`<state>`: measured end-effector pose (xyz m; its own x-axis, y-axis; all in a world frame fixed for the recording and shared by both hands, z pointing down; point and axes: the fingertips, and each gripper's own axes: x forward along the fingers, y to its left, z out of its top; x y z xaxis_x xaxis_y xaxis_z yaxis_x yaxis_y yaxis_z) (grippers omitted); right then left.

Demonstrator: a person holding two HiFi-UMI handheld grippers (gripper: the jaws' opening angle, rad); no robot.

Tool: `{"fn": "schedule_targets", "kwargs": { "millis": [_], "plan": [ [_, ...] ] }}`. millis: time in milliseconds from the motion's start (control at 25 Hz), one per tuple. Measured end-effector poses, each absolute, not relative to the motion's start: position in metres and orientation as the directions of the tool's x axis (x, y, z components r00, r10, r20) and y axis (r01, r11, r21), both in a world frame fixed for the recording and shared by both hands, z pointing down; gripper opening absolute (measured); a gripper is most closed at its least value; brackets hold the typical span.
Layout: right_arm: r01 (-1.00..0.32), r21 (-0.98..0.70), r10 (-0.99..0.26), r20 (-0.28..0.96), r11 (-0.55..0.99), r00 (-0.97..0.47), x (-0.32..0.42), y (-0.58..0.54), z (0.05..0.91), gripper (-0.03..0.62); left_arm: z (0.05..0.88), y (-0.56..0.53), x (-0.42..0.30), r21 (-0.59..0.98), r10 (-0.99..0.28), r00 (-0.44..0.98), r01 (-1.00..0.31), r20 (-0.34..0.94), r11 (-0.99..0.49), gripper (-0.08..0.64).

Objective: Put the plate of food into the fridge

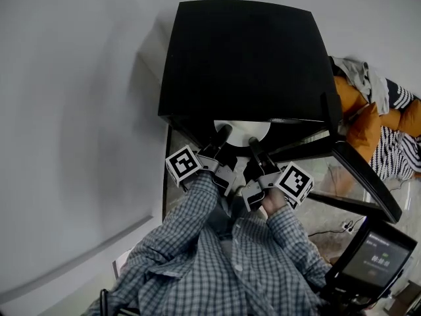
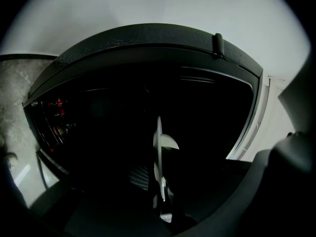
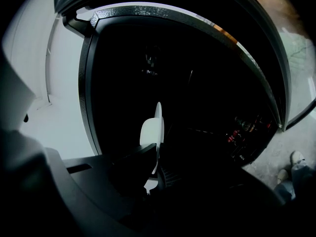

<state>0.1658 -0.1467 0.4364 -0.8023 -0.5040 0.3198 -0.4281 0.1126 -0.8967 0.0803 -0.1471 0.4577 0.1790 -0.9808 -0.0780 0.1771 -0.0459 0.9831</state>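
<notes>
A white plate (image 1: 247, 129) sits at the mouth of the black fridge (image 1: 243, 58), half under its top edge. My left gripper (image 1: 223, 133) grips the plate's near left rim and my right gripper (image 1: 254, 143) its near right rim. In the left gripper view the plate (image 2: 159, 147) stands edge-on, pinched between the jaws of the left gripper (image 2: 163, 201). The right gripper view shows the plate (image 3: 152, 130) edge-on too, with the right gripper (image 3: 155, 174) closed on its rim. The fridge interior is dark. No food on the plate is visible.
The fridge door (image 1: 365, 176) swings open to the right. Small bottles (image 3: 242, 127) line a dark shelf inside. Orange cushions and striped cloth (image 1: 381, 127) lie at the far right, and a device with a lit screen (image 1: 378, 259) stands at lower right. A pale wall runs along the left.
</notes>
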Motion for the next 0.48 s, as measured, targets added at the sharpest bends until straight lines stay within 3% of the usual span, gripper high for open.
{"fn": "schedule_targets", "kwargs": {
  "millis": [480],
  "plan": [
    [-0.409, -0.909, -0.531, 0.309, 0.079, -0.789, 0.1654, -0.15, 0.4374, 0.021, 0.4562, -0.1463, 0.0793, 0.987, -0.978, 0.182, 0.143, -0.101, -0.075, 0.026]
  ]
}}
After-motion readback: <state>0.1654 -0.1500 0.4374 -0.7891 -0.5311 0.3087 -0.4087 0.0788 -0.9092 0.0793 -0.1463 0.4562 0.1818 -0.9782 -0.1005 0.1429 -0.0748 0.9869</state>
